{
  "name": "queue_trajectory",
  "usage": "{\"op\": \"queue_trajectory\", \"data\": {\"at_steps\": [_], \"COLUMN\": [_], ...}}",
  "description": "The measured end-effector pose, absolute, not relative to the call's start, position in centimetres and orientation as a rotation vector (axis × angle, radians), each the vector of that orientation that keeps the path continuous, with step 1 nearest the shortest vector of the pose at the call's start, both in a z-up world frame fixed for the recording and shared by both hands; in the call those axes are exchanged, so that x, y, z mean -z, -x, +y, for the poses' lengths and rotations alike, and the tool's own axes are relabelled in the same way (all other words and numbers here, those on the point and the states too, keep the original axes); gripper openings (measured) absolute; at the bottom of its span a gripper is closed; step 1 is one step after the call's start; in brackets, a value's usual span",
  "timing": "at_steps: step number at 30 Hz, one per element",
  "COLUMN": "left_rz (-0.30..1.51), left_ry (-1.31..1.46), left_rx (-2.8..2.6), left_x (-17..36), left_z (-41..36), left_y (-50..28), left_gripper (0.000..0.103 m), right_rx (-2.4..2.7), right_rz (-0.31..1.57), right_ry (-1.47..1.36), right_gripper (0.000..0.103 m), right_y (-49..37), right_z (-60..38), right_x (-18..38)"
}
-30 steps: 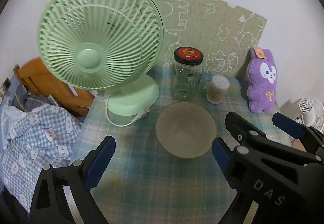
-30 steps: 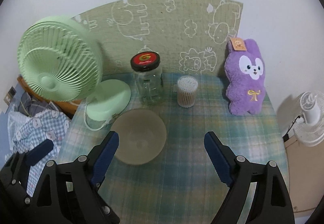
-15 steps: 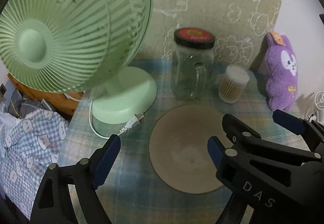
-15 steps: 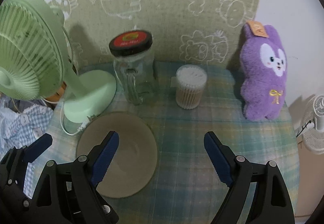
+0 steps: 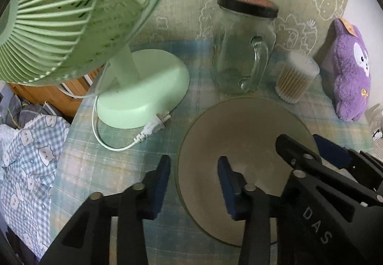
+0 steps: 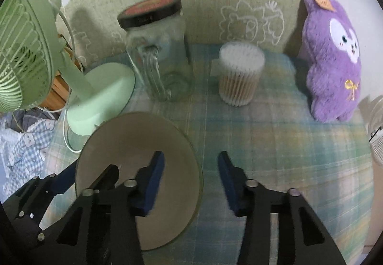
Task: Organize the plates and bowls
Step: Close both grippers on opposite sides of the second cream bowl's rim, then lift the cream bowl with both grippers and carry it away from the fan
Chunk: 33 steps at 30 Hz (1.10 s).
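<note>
A: Location of bowl (image 5: 244, 157)?

B: On the counter (image 6: 275, 145), before the jar (image 5: 241, 49).

A: Gripper state?

B: Left hand-held gripper (image 5: 194, 183) and right hand-held gripper (image 6: 191, 178) each straddle a rim, jaws just closing, not yet clamped. Bowl looks rigid, smooth, breakable; grip both rims.

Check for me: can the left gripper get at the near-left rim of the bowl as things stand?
Probably yes. The left gripper already straddles the bowl rim, one finger outside, one inside, nothing between. Its jaws have just been closing but don't visibly pinch yet. The right gripper straddles the opposite rim.
</note>
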State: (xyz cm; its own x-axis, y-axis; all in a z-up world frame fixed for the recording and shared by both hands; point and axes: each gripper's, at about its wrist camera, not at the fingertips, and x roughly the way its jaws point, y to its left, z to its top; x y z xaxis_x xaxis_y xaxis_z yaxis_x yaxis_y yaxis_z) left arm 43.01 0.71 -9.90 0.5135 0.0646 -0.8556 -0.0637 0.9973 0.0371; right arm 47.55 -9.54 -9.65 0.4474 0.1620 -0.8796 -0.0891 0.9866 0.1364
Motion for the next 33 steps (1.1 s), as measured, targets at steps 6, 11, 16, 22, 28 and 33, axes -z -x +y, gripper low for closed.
{"op": "queue_trajectory", "data": {"at_steps": [6, 11, 16, 22, 28, 33], "left_rz": [1.03, 1.041, 1.047, 1.04, 1.017, 0.981], "left_ry": [-0.022, -0.021, -0.01, -0.016, -0.015, -0.017], "left_rx": [-0.092, -0.102, -0.112, -0.097, -0.071, -0.051], "left_x": [10.3, 10.3, 10.0, 9.1, 7.4, 5.5], "left_z": [0.5, 0.9, 1.2, 1.0, 0.7, 0.7], "left_y": [-43.1, -43.3, -43.0, -42.4, -41.1, -39.5], "left_gripper": [0.024, 0.017, 0.015, 0.015, 0.015, 0.014], "right_rx": [-0.159, -0.142, -0.139, -0.133, -0.116, -0.099], "right_rz": [1.108, 1.111, 1.123, 1.118, 1.096, 1.077], "right_ry": [-0.075, -0.064, -0.069, -0.067, -0.067, -0.078], "right_gripper": [0.022, 0.019, 0.019, 0.019, 0.019, 0.019], "right_y": [-47.6, -47.6, -47.5, -46.8, -45.4, -43.6], "right_z": [-9.3, -9.3, -9.2, -9.5, -9.9, -10.0], "right_x": [10.4, 10.4, 10.1, 9.2, 7.4, 5.3]}}
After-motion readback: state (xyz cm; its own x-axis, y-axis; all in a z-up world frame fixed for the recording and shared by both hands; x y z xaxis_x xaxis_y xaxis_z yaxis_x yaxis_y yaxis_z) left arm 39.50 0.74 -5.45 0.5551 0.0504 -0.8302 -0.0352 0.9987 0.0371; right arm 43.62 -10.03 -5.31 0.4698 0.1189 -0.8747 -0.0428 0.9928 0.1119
